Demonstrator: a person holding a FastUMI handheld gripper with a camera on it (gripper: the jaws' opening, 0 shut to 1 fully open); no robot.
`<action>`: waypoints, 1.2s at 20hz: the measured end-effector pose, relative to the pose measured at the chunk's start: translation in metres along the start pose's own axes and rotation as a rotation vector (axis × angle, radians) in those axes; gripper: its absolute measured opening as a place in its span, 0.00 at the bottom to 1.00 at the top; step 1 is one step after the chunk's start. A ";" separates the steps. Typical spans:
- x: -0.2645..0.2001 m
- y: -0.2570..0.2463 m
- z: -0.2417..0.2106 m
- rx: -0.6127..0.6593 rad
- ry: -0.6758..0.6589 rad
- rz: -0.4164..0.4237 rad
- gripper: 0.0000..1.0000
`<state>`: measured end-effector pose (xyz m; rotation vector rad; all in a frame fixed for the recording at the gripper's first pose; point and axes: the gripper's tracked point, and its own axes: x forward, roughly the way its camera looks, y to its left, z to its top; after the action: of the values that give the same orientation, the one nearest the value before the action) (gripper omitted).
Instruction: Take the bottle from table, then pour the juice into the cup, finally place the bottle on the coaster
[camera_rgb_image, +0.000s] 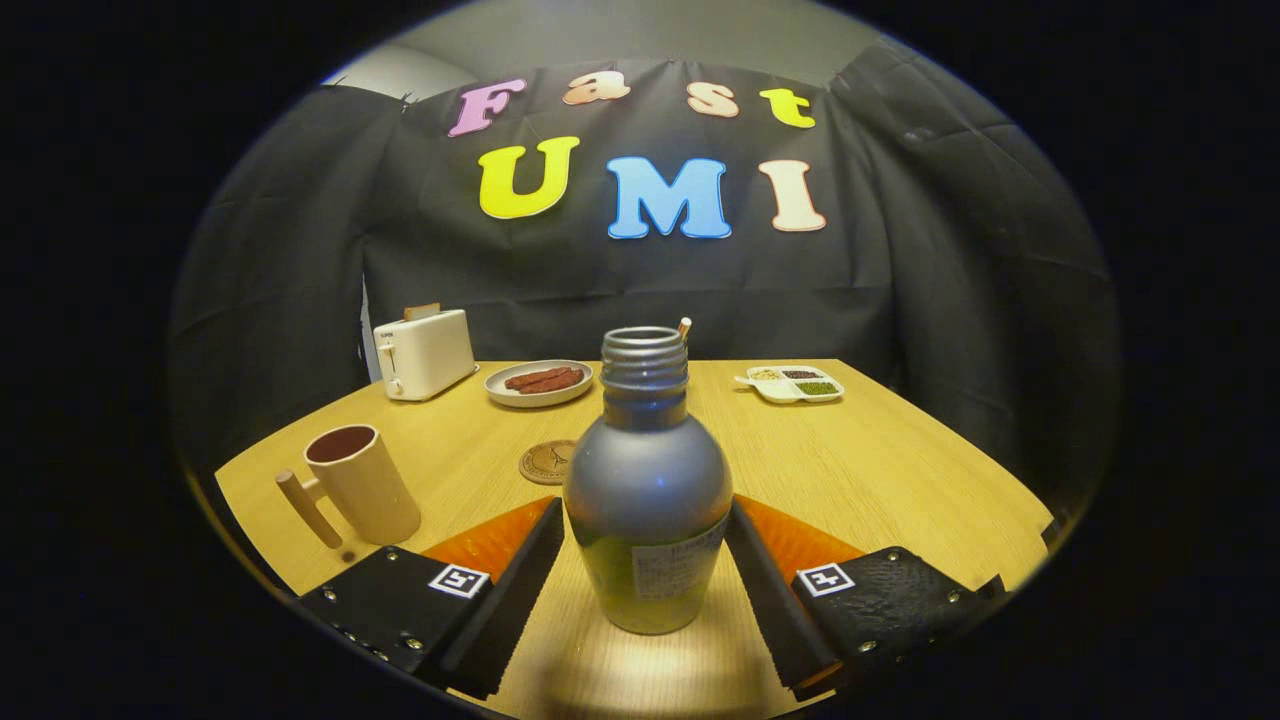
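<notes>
Grey bottle (647, 480) with yellow-green juice, beige cup (362, 483), white toaster (424, 352), pale woodgrain table (880, 470), brown coaster (546, 462).

Bottle (647, 490) stands on counter (900, 470) between jaws. Coaster (545, 463) just behind it. Cup (360, 483) left. Toaster (424, 352), plate (538, 384), tray (793, 384) far back.

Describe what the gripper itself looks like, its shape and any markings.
The gripper has two long flat fingers with ridged inner faces, splaying from blocky dark bodies with small screws. Each body carries a square black-and-white marker tag, and an orange panel sits behind each finger.
</notes>
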<state>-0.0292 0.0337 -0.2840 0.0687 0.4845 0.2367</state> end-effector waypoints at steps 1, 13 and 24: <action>0.000 -0.001 -0.003 0.004 0.010 -0.002 0.97; 0.002 -0.005 -0.022 0.027 0.063 -0.008 0.82; 0.005 0.008 -0.007 -0.109 0.102 -0.004 0.72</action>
<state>-0.0301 0.0427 -0.2911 -0.0511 0.5724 0.2632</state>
